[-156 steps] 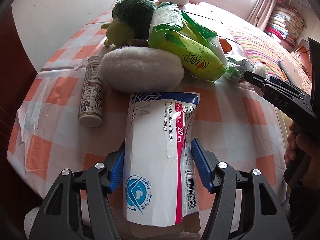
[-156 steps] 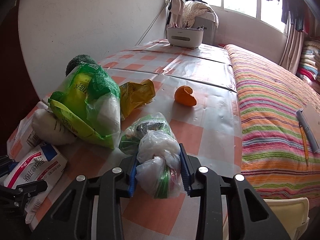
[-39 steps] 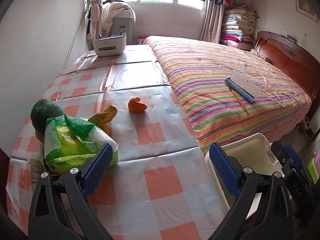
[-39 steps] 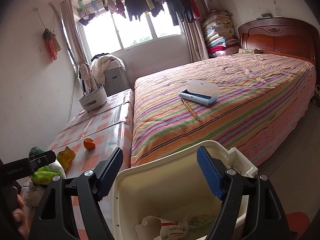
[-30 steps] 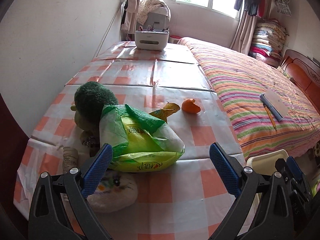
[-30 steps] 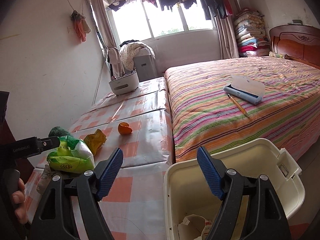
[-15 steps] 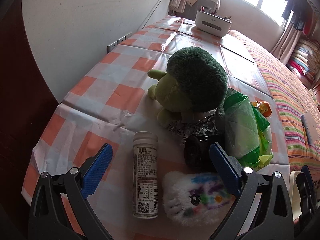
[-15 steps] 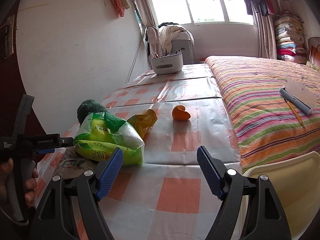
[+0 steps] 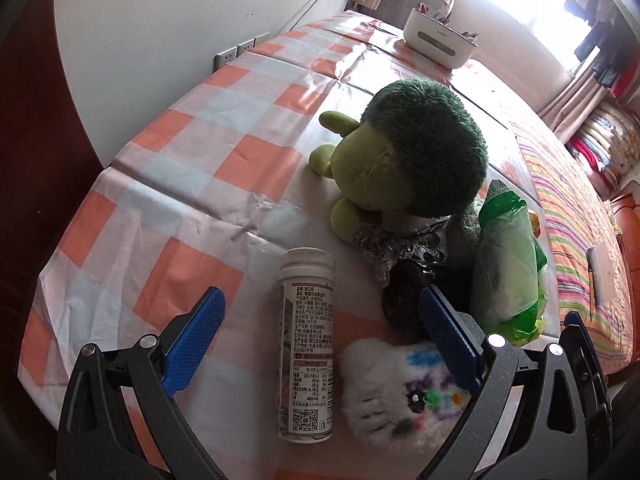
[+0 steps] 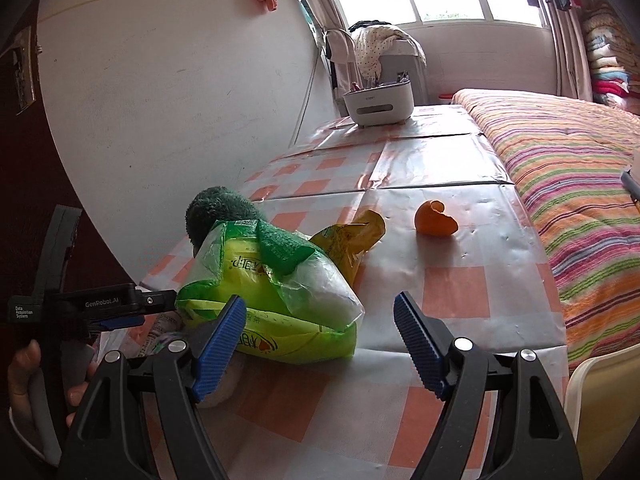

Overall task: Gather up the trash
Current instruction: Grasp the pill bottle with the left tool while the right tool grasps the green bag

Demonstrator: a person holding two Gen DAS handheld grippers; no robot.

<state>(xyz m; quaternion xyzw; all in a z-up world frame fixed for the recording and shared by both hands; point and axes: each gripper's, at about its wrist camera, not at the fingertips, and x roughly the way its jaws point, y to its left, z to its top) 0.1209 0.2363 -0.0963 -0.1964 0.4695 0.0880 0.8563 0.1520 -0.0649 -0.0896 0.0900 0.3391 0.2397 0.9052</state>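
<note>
Both grippers open over the orange-checked plastic tablecloth.
We had the left gripper spread above a white labelled cylindrical bottle; right gripper empty, crumpled green-yellow plastic bag beside its left finger.

The worktop wears an orange-and-white checked cover, creased and glossy. At the lower centre of the left wrist view a white bottle lies on its side, cap pointing away, with a white fluffy toy just to its right. A green plush toy sits above them (centre frame). In the right wrist view a green bag lies at centre left, a yellow wrapper touching it behind, an orange peel apart at centre right, and a white organiser at the far end.
</note>
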